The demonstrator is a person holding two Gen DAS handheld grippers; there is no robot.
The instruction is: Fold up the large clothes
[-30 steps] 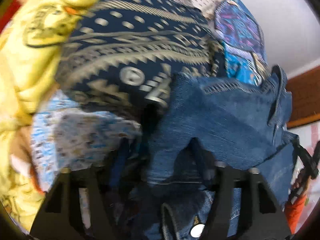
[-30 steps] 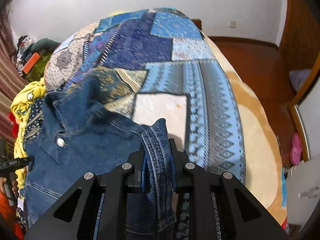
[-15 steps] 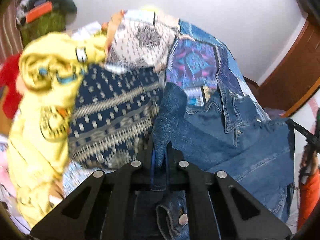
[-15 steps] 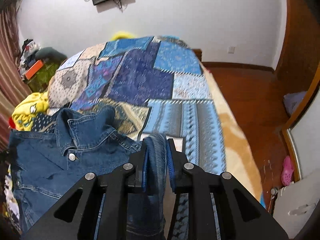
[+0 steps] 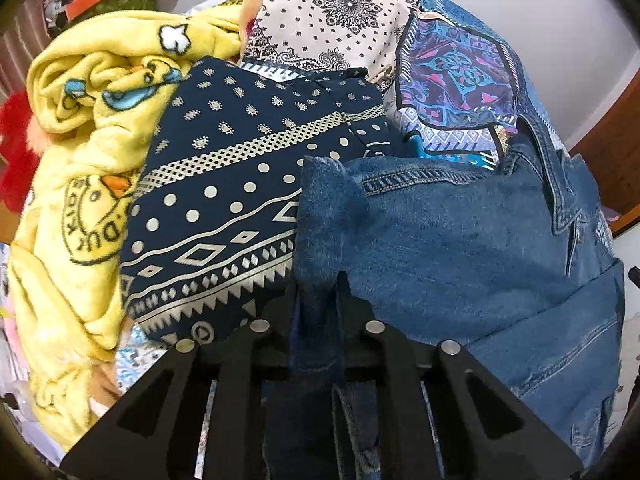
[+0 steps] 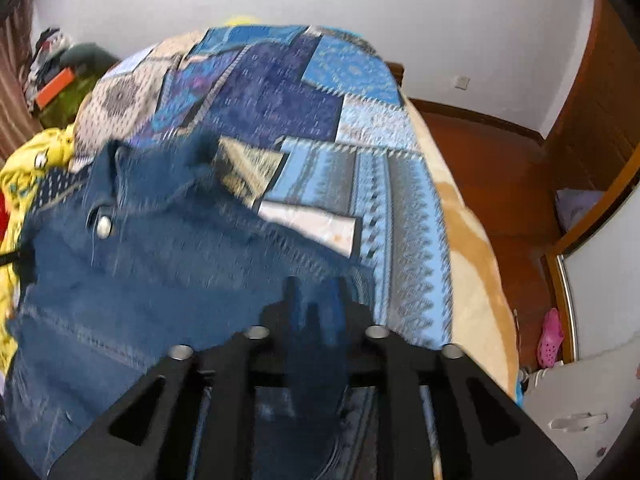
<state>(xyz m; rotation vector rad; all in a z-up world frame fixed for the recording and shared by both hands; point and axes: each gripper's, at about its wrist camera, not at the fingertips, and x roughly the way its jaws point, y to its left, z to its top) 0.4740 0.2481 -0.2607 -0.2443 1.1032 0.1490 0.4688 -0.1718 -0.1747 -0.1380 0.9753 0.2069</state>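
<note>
A blue denim jacket [image 5: 460, 248] lies spread on the bed, collar at the far side. My left gripper [image 5: 320, 284] pinches a fold of its left edge between both fingers; its jaws are opening slightly with the denim still between them. In the right wrist view the jacket [image 6: 160, 280] is motion-blurred, a metal button showing near the collar. My right gripper [image 6: 314, 284] holds a fold of the jacket's right edge; its jaws are also opening, denim still filling the gap.
A patchwork quilt [image 6: 280, 92] covers the bed. A yellow duck blanket [image 5: 80, 160] and a navy patterned cloth [image 5: 224, 200] lie left of the jacket. A wooden floor [image 6: 500, 168] with a pink slipper [image 6: 550, 336] lies right of the bed.
The left gripper, open around the denim a second ago, closed on a fold and lifted it. The right gripper kept its fold throughout while the jacket shifted beneath it.
</note>
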